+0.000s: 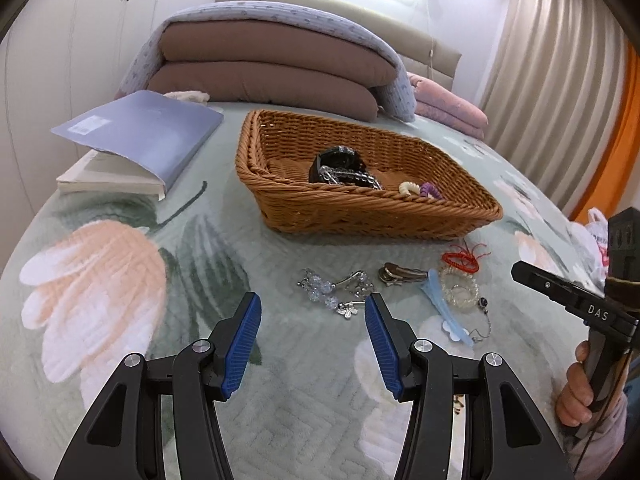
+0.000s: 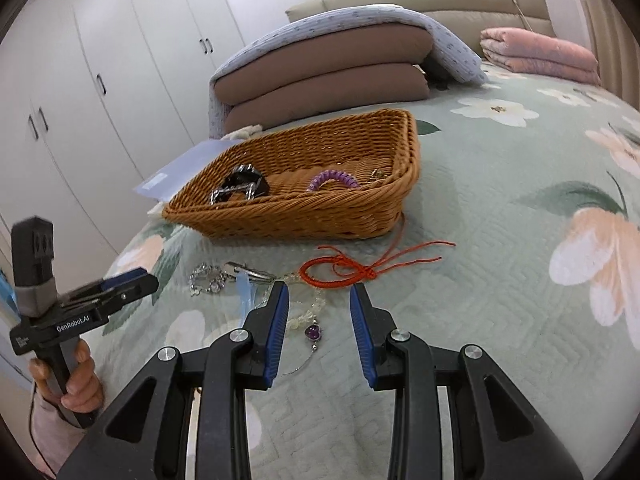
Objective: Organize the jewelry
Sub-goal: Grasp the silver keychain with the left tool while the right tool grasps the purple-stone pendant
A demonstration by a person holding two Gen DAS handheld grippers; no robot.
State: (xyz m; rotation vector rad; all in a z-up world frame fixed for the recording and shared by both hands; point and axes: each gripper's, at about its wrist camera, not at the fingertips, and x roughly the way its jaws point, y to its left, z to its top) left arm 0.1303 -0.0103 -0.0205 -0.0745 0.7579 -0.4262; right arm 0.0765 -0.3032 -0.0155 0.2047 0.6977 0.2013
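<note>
A wicker basket (image 1: 360,208) (image 2: 280,220) stands on the bed and holds a black watch (image 1: 336,162) (image 2: 244,184), a silver chain (image 1: 340,178), a cream hair tie (image 1: 410,188) and a purple coil hair tie (image 2: 332,179). In front of it lie a crystal bracelet (image 1: 320,290), a metal clip (image 1: 400,274), a light blue hair clip (image 1: 444,308), a clear bead bracelet (image 1: 460,294) and a red cord bracelet (image 2: 340,274) (image 1: 460,262). My left gripper (image 1: 313,312) is open just short of the crystal bracelet. My right gripper (image 2: 319,300) is open just short of the red cord, above a purple pendant (image 2: 313,333).
A blue folder (image 1: 148,136) on a book lies left of the basket. Folded brown quilts (image 1: 272,64) and a pink blanket (image 2: 540,54) are stacked at the bed's head. White wardrobes (image 2: 100,80) line the left side, curtains (image 1: 560,80) the right. A hand (image 2: 80,384) holds the other gripper's handle.
</note>
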